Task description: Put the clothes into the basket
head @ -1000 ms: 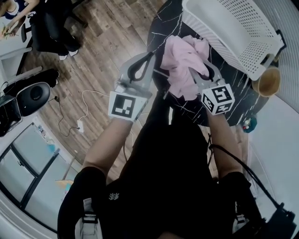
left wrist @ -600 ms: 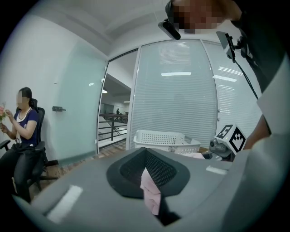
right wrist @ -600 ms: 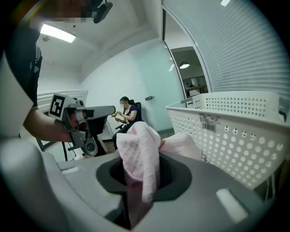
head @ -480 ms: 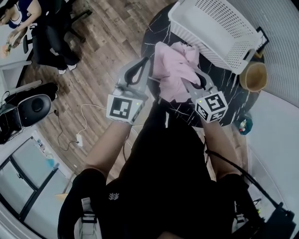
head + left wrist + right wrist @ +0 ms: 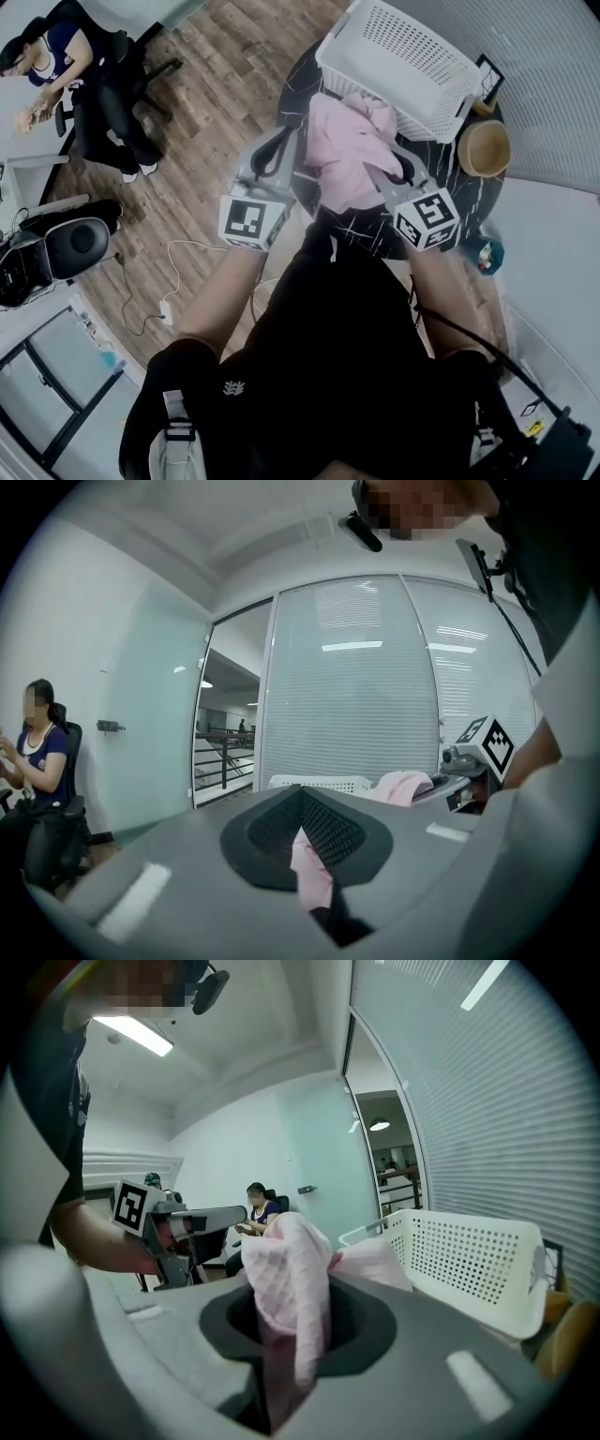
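A pink garment [image 5: 345, 150] hangs bunched between my two grippers, above the near part of the round black marble table [image 5: 450, 202]. My left gripper [image 5: 292, 141] is shut on a fold of the garment's left edge, and the pink fabric [image 5: 311, 872] shows pinched in its jaws. My right gripper [image 5: 398, 157] is shut on the right side, with a thick fold of the garment [image 5: 292, 1288] filling its jaws. The white perforated basket [image 5: 403, 56] stands on the far side of the table, just beyond the garment's top. From the right gripper view the basket [image 5: 469, 1260] is close on the right.
A round wooden bowl [image 5: 485, 148] sits on the table right of the basket. A person [image 5: 52, 66] sits at a desk far left, with office chairs [image 5: 73, 246] and cables on the wood floor. Glass walls and blinds stand behind the table.
Both grippers keep their hold on the pink garment. The view has swung, so table and basket sit lower and further left in the picture. The garment is bunched a little closer.
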`<state>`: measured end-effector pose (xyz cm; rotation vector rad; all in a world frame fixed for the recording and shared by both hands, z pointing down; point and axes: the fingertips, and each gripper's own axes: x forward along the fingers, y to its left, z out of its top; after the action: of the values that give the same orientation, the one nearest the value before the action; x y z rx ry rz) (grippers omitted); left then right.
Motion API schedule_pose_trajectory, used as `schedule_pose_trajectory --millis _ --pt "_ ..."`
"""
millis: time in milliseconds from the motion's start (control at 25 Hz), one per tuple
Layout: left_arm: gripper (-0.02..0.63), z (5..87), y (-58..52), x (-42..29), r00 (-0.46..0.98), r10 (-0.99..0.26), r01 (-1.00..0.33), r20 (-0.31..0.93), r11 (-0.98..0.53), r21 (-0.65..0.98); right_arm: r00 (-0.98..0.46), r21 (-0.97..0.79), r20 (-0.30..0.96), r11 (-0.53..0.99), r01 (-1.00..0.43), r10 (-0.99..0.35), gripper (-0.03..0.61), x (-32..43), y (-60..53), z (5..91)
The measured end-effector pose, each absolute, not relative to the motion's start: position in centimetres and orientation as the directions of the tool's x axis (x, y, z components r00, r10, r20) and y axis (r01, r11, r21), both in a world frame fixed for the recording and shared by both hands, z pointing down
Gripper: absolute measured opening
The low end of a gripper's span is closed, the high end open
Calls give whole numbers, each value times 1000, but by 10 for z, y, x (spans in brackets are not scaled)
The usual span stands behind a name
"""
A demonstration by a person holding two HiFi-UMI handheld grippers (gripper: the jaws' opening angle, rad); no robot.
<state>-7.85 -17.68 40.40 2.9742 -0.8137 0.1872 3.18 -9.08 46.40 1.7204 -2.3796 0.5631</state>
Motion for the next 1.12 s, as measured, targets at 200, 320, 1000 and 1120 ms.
schedule_pose_trajectory --millis 200,320,1000,1120 --pt "6 380 -172 -73 863 -493 -498 105 -867 19 -307 -202 309 254 -946 -900 98 39 -87 436" --pt "6 369 -171 -67 875 -478 -480 72 -877 11 -291 -179 291 246 -952 -912 97 44 -87 418" --pt "6 311 -182 -30 896 -445 -444 3 -895 -36 -188 -92 187 174 -980 -964 95 94 -105 335" --pt "6 306 -179 -22 902 -432 -432 -4 -901 -39 -175 -80 173 164 -983 -969 94 102 -109 323"
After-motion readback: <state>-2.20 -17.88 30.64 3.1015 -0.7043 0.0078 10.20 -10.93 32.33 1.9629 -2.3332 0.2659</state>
